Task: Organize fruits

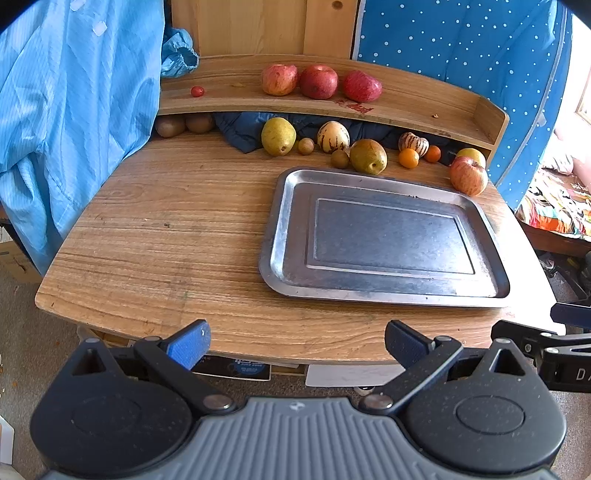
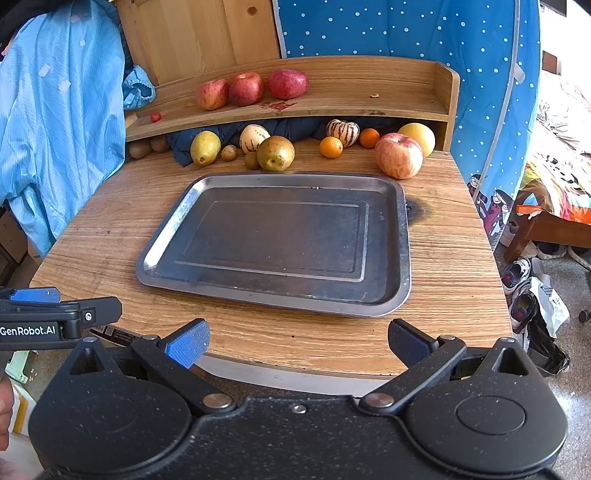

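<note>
Table [image 2: 110,236] near edge and left half bare, open approach. Tray [image 2: 402,258] fills right half. Fruit row [image 2: 275,153] crowds far edge under low shelf [image 2: 369,107].

Wooden table [image 2: 443,258] carries tray [image 2: 402,236]; fruits [image 2: 275,153].

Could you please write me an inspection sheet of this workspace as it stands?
Surface: wooden table with a dark scorch mark beside the tray.
Job's things: empty rectangular metal tray; three red apples on the raised wooden shelf; green pears, striped melons, small oranges, a red-yellow apple behind the tray.
Clutter: dark blue cloth under the shelf; red smear on the shelf.
Grippers: left gripper and right gripper open, holding nothing.
Cables: nothing seen.
Surroundings: light blue garment, dotted blue fabric, shoes on the floor.
</note>
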### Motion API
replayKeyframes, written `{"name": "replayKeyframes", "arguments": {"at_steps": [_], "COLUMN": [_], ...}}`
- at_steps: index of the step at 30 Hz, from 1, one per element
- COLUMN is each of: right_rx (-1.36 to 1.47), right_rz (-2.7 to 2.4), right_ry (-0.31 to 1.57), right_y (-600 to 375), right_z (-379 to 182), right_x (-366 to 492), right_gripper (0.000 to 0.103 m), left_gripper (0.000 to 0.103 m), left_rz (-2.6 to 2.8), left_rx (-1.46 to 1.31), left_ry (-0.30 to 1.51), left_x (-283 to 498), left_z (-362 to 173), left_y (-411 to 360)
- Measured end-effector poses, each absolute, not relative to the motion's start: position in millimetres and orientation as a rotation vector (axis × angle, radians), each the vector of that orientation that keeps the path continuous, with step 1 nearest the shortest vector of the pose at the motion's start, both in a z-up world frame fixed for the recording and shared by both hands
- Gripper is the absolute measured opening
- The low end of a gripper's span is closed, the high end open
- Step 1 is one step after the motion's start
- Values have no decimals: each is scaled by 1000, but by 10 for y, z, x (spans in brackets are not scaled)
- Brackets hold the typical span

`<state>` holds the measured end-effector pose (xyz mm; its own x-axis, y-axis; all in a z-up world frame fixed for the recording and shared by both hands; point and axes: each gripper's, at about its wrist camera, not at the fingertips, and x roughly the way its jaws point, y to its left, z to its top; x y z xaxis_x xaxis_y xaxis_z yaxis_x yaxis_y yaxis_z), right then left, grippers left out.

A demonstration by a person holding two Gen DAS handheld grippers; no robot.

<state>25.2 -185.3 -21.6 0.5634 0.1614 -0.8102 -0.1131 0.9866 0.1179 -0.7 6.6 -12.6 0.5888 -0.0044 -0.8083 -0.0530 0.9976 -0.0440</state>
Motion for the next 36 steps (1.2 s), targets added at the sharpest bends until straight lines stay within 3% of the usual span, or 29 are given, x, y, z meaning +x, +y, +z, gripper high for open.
{"name": "replayKeyframes", "arguments": {"at_steps": [24, 36], "right_rx": [51, -25], "right_rz": [167, 45], "right_ry": [977, 1007], "right_y": [-1804, -1691], "right_z": [-226, 168], "right_x": [300, 407], "right_gripper": [102, 102], "left_gripper": [102, 102], "left_rz": [40, 89], "left_rx": [-92, -194], "left_ry": [970, 996], "left_x": [56, 134], "left_z": [-81, 58], "left_y": [128, 327]}}
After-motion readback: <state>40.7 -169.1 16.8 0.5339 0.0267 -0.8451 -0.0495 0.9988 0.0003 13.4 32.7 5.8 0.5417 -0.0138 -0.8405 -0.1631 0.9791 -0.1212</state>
